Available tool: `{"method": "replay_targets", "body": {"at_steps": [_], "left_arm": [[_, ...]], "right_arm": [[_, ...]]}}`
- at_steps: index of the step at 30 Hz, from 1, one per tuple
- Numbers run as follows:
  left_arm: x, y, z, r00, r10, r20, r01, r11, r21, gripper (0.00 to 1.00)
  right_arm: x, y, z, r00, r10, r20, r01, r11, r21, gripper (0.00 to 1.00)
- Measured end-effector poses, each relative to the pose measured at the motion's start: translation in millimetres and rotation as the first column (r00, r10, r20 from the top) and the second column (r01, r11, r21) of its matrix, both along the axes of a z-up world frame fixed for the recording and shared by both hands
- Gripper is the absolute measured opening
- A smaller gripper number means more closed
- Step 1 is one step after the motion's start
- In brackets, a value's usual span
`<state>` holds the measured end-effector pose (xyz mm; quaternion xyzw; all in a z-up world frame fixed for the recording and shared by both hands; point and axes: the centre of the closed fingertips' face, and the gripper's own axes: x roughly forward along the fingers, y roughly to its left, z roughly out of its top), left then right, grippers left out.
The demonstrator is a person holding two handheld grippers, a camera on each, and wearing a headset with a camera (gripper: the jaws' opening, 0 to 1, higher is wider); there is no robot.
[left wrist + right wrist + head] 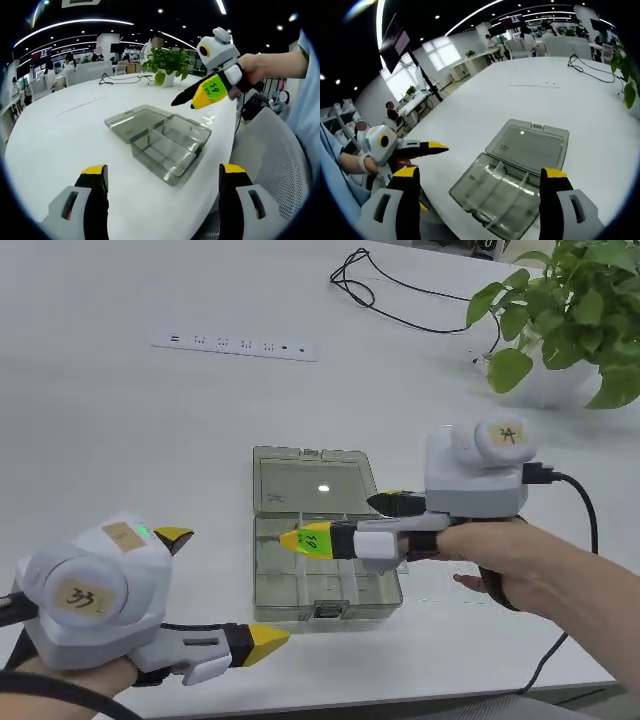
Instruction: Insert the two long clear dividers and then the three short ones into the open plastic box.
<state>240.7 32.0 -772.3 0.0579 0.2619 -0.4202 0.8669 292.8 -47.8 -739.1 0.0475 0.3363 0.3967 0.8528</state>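
The clear plastic box (325, 592) lies open on the white table, its lid (310, 485) folded flat on the far side. Clear dividers (512, 187) stand inside the tray and split it into several compartments. My right gripper (345, 522) hovers open just above the tray's far right part, holding nothing. My left gripper (220, 585) is open to the left of the box, near the table's front edge, also with nothing in it. From the left gripper view the box (165, 142) lies ahead between the jaws, with the right gripper (200, 92) above it. The right gripper view shows the box (492, 200) below.
A white power strip (235, 344) lies at the back of the table. A black cable (400, 295) loops at the back right beside a potted plant (575, 310). The right gripper's cable (585, 530) trails toward the front edge. Office desks and people are in the background.
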Motion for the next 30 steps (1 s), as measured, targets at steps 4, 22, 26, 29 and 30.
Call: {"method": "replay_targets", "body": {"at_steps": [4,22,26,29,30], "left_arm": [[3.0,-0.6,4.4,1.0,0.006,0.005,-0.006,1.0,-0.001,0.93],[4.6,-4.7,13.8,1.0,0.018,-0.007,-0.018,1.0,0.002,0.94],[4.8,-4.8,16.7,1.0,0.023,-0.007,-0.023,1.0,0.005,0.94],[4.6,-3.8,17.0,1.0,0.028,-0.009,-0.028,0.999,0.018,0.94],[4.5,-3.5,17.0,1.0,0.029,-0.009,-0.029,0.999,0.02,0.94]], "right_arm": [[-3.9,-9.3,2.4,0.998,0.036,0.058,-0.035,0.999,-0.015,1.0],[-19.5,-61.5,-3.3,0.96,0.162,0.23,-0.154,0.987,-0.054,1.0],[-23.9,-65.7,-5.7,0.949,0.208,0.239,-0.193,0.977,-0.087,1.0],[-27.8,-71.6,-10.5,0.937,0.261,0.23,-0.235,0.963,-0.134,1.0],[-29.3,-73.6,-12.4,0.934,0.278,0.223,-0.25,0.957,-0.147,1.0]]}}
